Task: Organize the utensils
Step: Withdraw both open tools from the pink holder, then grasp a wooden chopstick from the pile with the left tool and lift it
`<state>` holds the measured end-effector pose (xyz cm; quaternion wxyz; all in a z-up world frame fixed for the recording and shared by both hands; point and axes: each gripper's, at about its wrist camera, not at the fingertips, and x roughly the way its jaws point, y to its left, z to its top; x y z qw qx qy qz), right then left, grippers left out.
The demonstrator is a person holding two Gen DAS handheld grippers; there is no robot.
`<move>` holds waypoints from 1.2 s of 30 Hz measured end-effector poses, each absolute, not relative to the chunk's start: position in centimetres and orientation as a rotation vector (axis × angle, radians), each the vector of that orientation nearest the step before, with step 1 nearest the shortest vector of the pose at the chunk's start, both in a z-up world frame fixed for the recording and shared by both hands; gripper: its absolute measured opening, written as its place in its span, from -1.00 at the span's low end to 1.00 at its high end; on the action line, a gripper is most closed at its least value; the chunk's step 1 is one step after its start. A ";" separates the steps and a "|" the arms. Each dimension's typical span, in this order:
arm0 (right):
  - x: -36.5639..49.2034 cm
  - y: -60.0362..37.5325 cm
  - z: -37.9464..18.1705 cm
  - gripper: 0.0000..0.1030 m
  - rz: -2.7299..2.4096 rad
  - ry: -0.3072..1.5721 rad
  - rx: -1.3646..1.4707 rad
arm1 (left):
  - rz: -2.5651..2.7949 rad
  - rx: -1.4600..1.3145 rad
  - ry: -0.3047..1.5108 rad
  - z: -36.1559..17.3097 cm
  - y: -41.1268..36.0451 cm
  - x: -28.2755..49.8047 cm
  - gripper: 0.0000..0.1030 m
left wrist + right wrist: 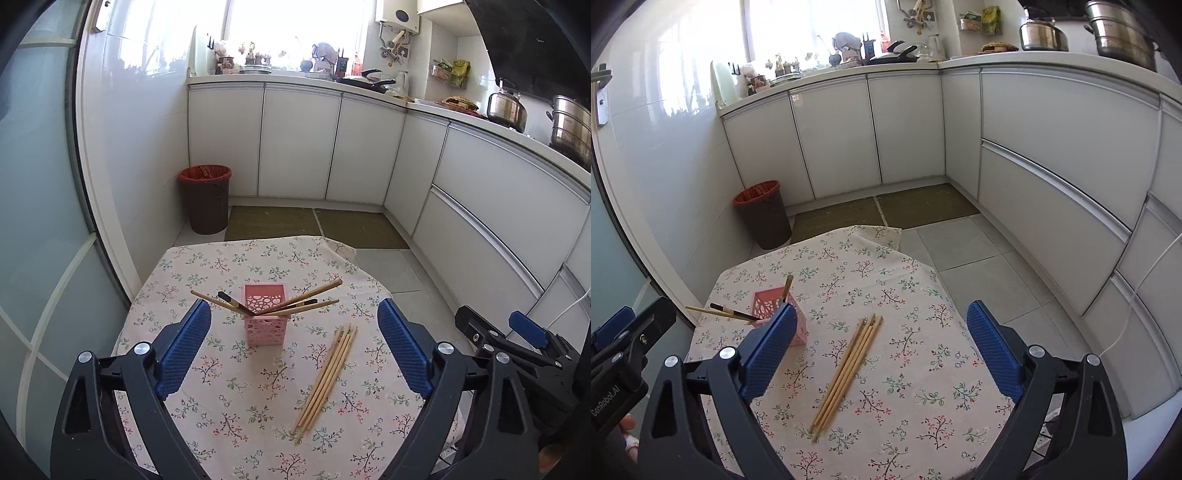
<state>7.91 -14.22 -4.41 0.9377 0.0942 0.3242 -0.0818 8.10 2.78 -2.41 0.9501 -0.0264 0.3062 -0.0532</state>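
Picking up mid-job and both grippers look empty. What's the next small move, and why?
Probably bring the right gripper down over the loose chopsticks and close on them. They lie bundled on the tablecloth beside the pink holder, which already has several chopsticks leaning in it. The bundle sits between the right jaws' open span, nearer than to the left gripper, which is also open and empty.

Left gripper: black moulded frame, two arms with triangular cut-outs, round silver screw heads at pivots. Fingers carry blue pads, fine ribbed texture, rounded tips.

Right gripper: same build, black arms, triangular cut-outs, silver pivot screws, blue ribbed pads on fingers.

In left wrist view, at 3 o'clock: right gripper side-on, black body, small silver screws, blue pad.

In right wrist view, at 9 o'clock: left gripper side-on, black housing, white lettering "GenRobot.AI", small screws, blue pad.
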 end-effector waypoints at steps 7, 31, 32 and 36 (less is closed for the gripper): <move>6.0 -16.0 -4.6 0.82 -0.218 0.650 0.247 | -0.127 -0.018 0.629 -2.5 1.4 7.1 0.83; 5.5 -25.0 -25.3 0.87 -0.210 1.008 0.471 | -0.442 0.200 1.221 -16.1 -13.5 18.6 0.80; 5.7 -25.0 -25.5 0.87 -0.199 1.012 0.472 | -0.440 0.212 1.242 -16.9 -13.9 19.8 0.66; 6.6 -25.5 -26.1 0.87 -0.183 1.020 0.495 | -0.439 0.220 1.354 -20.4 -14.7 25.0 0.15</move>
